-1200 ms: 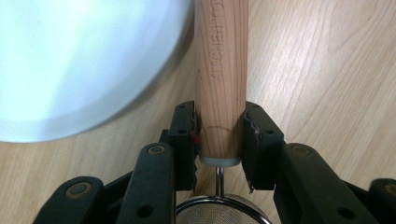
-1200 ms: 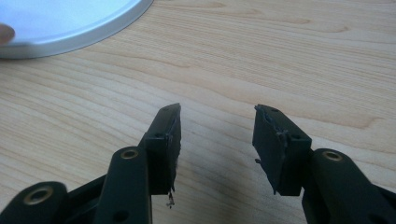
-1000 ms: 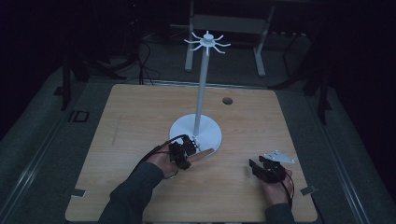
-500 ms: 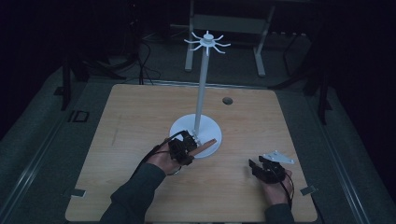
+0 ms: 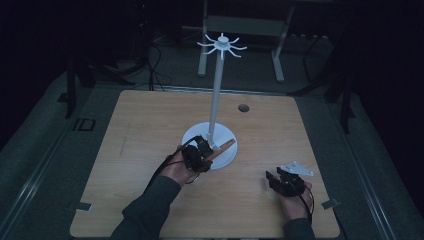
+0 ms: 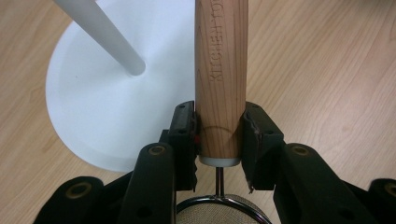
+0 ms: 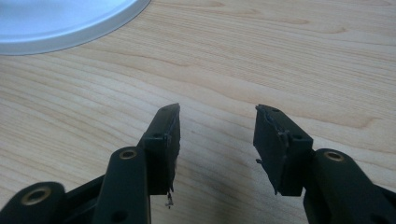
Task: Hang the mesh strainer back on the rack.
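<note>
High view. We see the wooden counter (image 5: 150, 130) carrying a white stand: a round base (image 5: 200, 137), a tall pole (image 5: 216, 95) and a crown of radiating hooks (image 5: 222, 45). The left hand-held gripper (image 5: 202, 152) sits at the near edge of the base and grasps a wooden handle (image 5: 222, 148), which points rightward over the base rim. The right hand-held gripper (image 5: 281, 181) rests well apart, near the front right of the counter, a grey three-cornered plate (image 5: 296, 169) on top of it. A dark round hole (image 5: 243, 107) marks the far part of the counter.

Left gripper view. We look along the two black jaws, which are clamped on either side of the wooden handle (image 6: 221, 79). The handle runs straight up the frame and bears the stamped letters "KITCHEN". Its near end carries a white collar (image 6: 219, 161), from which a thin metal shank (image 6: 218, 179) leads to a wire ring with fine mesh (image 6: 217, 210), as of a small strainer. Beyond the handle lie the white base (image 6: 107, 98) and the foot of the pole (image 6: 102, 32).

Right gripper view. We see the jaws of the right hand-held gripper (image 7: 217, 140) released, standing well apart with nothing but bare wood grain between them. The rim of the white base (image 7: 70, 23) shows at the upper left.
</note>
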{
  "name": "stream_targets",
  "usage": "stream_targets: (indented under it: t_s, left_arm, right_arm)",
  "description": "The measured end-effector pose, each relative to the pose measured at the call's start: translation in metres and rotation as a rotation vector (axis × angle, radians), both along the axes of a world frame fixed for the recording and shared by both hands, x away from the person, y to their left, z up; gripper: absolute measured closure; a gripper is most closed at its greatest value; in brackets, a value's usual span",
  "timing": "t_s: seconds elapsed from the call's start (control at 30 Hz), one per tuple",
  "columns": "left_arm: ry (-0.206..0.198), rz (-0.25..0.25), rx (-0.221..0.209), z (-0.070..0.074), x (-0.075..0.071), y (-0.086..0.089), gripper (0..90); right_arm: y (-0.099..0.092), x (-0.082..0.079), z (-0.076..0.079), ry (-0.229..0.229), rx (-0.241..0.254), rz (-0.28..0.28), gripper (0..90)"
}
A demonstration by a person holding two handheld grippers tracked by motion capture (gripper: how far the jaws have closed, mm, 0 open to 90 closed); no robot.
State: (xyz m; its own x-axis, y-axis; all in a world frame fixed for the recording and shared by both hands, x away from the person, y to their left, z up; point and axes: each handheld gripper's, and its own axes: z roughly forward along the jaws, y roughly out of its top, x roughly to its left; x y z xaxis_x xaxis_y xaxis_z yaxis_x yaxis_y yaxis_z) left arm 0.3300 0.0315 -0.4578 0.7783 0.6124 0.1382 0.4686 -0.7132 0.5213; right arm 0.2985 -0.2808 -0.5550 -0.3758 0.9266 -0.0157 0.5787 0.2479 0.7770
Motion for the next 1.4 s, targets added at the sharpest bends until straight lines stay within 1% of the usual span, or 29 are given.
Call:
stream_targets:
  t_s: [0.17, 0.3, 0.5, 0.57, 0.63, 0.73, 0.9, 1.0, 1.27, 1.4]
  left_arm:
    - [-0.017, 0.006, -0.017, 0.004, -0.003, -0.003, 69.0]
    - [-0.037, 0.024, -0.045, 0.008, -0.005, -0.005, 68.9]
    - [-0.052, 0.039, -0.070, 0.012, -0.006, -0.005, 69.0]
    - [-0.058, 0.050, -0.081, 0.013, -0.007, -0.005, 69.0]
    - [-0.075, 0.069, -0.094, 0.016, -0.008, -0.004, 69.0]
    - [-0.082, 0.078, -0.101, 0.018, -0.008, -0.003, 69.0]
    - [-0.107, 0.106, -0.124, 0.022, -0.009, -0.002, 68.9]
    - [-0.112, 0.125, -0.146, 0.023, -0.009, 0.000, 68.9]
    - [-0.130, 0.162, -0.179, 0.027, -0.009, 0.003, 68.9]
    - [-0.136, 0.166, -0.184, 0.029, -0.010, 0.003, 68.9]
  right_arm:
    - [0.000, 0.000, 0.000, -0.004, -0.003, -0.002, 50.6]
    - [0.000, 0.000, 0.000, -0.004, -0.004, -0.003, 50.5]
    - [0.000, 0.000, 0.000, -0.005, -0.006, -0.003, 50.5]
    - [0.000, 0.000, 0.000, -0.005, -0.006, -0.004, 50.5]
    - [0.000, 0.000, 0.000, -0.006, -0.006, -0.005, 50.5]
    - [0.000, 0.000, 0.000, -0.005, -0.007, -0.005, 50.5]
    - [0.000, 0.000, 0.000, -0.002, -0.010, -0.010, 50.5]
    - [-0.001, 0.000, 0.000, -0.003, -0.009, -0.013, 50.4]
    - [0.000, 0.000, 0.000, -0.002, -0.009, -0.015, 50.4]
    - [0.000, 0.000, 0.000, -0.001, -0.010, -0.017, 50.3]
